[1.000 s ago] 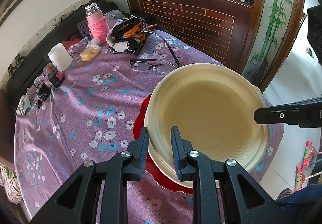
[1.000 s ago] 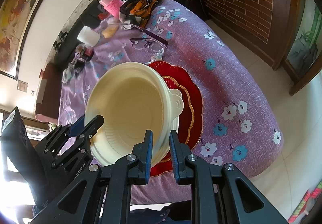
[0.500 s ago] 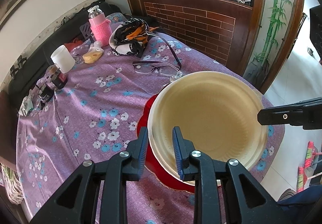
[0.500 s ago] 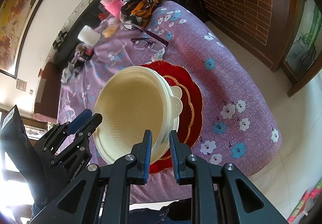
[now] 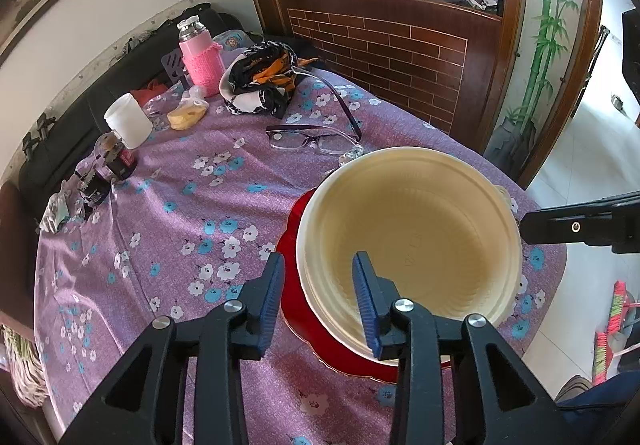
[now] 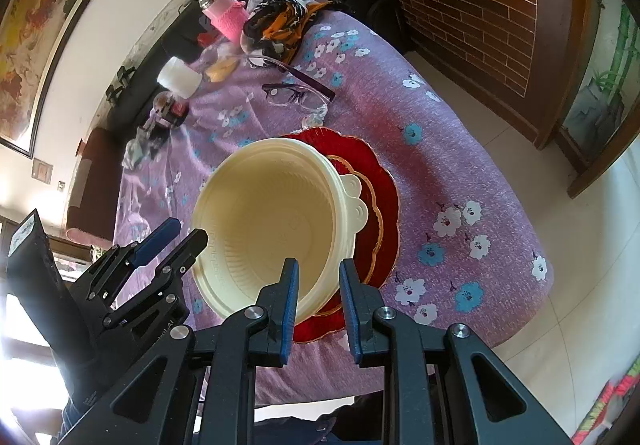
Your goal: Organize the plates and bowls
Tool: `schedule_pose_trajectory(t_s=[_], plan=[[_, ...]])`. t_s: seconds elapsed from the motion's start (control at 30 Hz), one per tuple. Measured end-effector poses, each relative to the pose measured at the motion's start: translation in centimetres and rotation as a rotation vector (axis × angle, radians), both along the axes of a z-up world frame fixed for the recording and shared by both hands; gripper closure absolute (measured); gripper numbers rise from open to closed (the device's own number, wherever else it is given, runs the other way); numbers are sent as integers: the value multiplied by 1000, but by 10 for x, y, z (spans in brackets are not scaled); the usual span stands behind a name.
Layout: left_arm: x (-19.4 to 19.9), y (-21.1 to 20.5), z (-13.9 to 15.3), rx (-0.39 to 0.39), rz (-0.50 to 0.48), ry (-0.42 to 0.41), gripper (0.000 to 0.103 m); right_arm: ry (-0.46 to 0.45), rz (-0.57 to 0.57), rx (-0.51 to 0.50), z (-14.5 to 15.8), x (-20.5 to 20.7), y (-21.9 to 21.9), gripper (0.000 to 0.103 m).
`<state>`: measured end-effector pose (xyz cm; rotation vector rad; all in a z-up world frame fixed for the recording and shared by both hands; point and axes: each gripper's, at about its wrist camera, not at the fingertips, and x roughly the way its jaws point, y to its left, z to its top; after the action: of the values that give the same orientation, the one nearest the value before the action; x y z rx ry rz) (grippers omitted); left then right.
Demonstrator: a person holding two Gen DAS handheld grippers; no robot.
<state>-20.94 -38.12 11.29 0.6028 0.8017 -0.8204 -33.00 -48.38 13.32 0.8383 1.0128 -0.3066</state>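
Note:
A cream plastic bowl (image 5: 412, 241) sits nested in another cream bowl on a red gold-rimmed plate (image 5: 304, 309) on the purple flowered tablecloth. My left gripper (image 5: 318, 297) is open, its jaws astride the bowl's near rim. In the right wrist view the bowl (image 6: 272, 221) rests on the red plate (image 6: 380, 205). My right gripper (image 6: 316, 285) is open with its jaws astride the bowl's rim on the opposite side. The left gripper also shows in the right wrist view (image 6: 172, 241), open beside the bowl.
Purple glasses (image 5: 312, 139) lie just beyond the bowl. A patterned cloth (image 5: 260, 85), pink bottle (image 5: 200, 57), white cup (image 5: 128, 121) and small dark jars (image 5: 108, 169) crowd the far left. The table edge (image 6: 520, 285) drops to tiled floor on the right.
Both grippers have opened and let go of the bowl's rim. The bowl has come down from a tilted, lifted pose onto the stack on the red plate.

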Motion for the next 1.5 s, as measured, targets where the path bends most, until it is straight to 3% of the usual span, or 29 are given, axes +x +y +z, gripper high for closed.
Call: schedule_pose_trajectory(t_s=[0.3,0.5,0.7,0.77,0.87,1.0,1.17,1.43,1.5], plan=[[0,6,2,-18,11,4,62,-1,-1,-1,0,0,0,80],[21,32,14,-120,82,79,62,-33,-65,-5,7,-13,-7,80],[57,66,4,-160,212,196,61,0,-142,5,-6,-29,-23,80],[69,74,-9,-152,239,270,61,21,-148,2,-15,-31,-27,80],[75,78,-28,-151,245,368,61,49,-147,9,-32,-32,-31,80],[71,72,-43,-139,217,410,61,79,-136,18,-53,-31,-34,80],[69,60,-52,-117,186,417,61,77,-107,4,-61,-25,-34,80],[74,47,-65,-76,155,400,76,64,-74,-6,-64,-14,-36,81],[77,44,-67,-74,150,403,76,68,-56,-11,-66,-8,-35,86]])
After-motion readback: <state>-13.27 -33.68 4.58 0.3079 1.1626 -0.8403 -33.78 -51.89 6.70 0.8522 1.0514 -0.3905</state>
